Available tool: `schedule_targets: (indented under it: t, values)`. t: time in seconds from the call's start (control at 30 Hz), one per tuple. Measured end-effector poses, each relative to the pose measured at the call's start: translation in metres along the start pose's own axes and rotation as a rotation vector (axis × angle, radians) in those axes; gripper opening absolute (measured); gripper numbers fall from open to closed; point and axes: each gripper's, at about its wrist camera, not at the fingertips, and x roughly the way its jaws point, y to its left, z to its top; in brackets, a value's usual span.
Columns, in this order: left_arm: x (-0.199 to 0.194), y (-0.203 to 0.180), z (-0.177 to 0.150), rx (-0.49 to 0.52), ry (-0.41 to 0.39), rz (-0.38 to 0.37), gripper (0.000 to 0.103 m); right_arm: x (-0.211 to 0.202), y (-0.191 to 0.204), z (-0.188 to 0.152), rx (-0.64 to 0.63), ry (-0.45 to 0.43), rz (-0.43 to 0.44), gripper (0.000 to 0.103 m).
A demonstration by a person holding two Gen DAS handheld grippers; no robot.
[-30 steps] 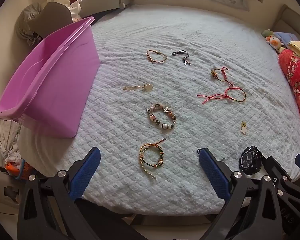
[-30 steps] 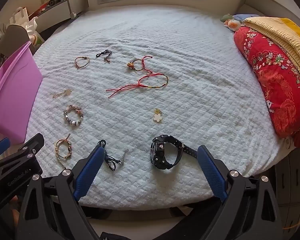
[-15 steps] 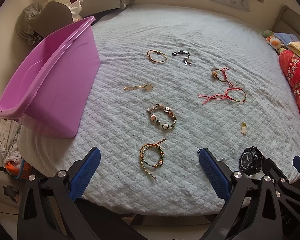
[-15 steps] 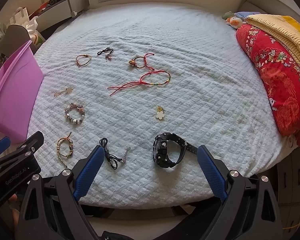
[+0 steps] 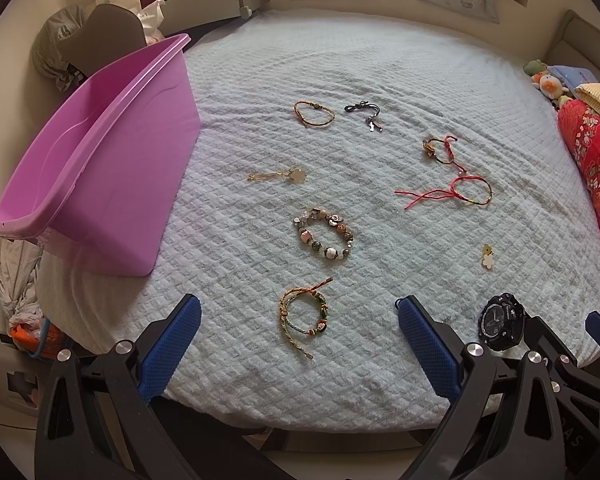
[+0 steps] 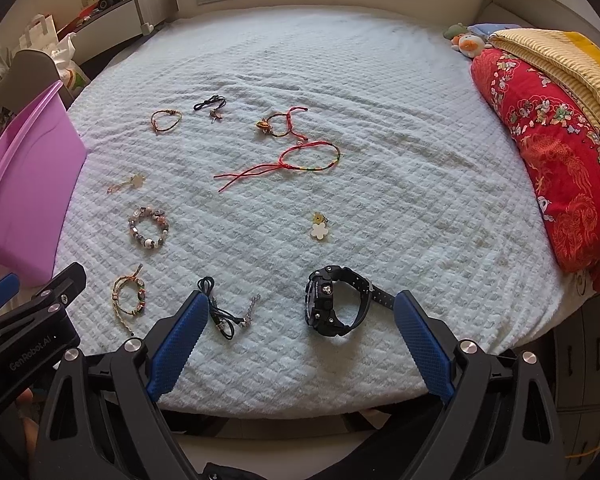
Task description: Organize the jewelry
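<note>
Jewelry lay scattered over the quilted bed (image 6: pixel 380 100). Both grippers, left gripper (image 5: pixel 300 344) and right gripper (image 6: pixel 296 342), hovered wide and empty. Lowering squarely over the black watch (image 6: pixel 332 304) (nearest the right) seemed wisest, then carrying it to the pink tub (image 5: pixel 100 152).

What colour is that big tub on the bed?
The tub is pink-purple plastic, clearest in the left wrist view.

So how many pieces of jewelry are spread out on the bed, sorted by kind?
Bracelets: 5 (beaded, braided, thin brown, red with charm, red string)
Black cords: 2 (far, near)
Flower charms: 2 (gold-chained, white)
Watch: 1
Total: 10
</note>
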Motion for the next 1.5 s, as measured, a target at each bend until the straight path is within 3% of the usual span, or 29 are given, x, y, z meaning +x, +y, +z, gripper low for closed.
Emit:
schedule_targets:
  t: [1.5]
  values:
    - [0.0007,0.0001,0.0000,0.002,0.004,0.000,0.097,0.0015,0.0013,-0.0010,-0.001,0.001,0.004,0.090]
